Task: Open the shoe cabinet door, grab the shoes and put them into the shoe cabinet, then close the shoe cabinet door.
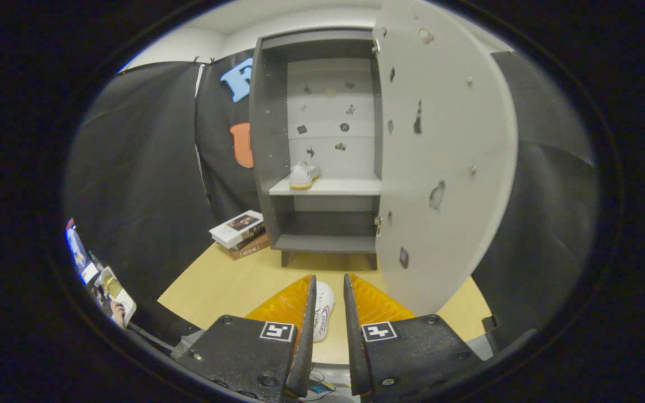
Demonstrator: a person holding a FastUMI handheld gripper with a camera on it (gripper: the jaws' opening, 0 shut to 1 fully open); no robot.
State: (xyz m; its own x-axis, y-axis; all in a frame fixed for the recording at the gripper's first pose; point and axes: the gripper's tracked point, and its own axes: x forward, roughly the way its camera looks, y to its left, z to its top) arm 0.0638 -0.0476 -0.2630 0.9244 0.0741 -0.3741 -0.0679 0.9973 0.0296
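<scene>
White shoe [323,311] sits between the gripper [329,285] fingers, narrowly parted; firm contact cannot be confirmed. Second shoe [304,174] rests on the shoe cabinet [269,140] shelf. Cabinet door [445,157] stands open. Books [241,232] lie beside the cabinet.

We see an evenly lit, rather dim scene under soft overhead light. The open cabinet door [445,162] is the brightest area, pale but without glare. The cabinet [322,140] interior is shaded along its dark side walls. The surface [233,280] shows only faint shadows. Fisheye distortion bows straight lines toward the frame's edges, and the lower left is smeared and soft.
</scene>
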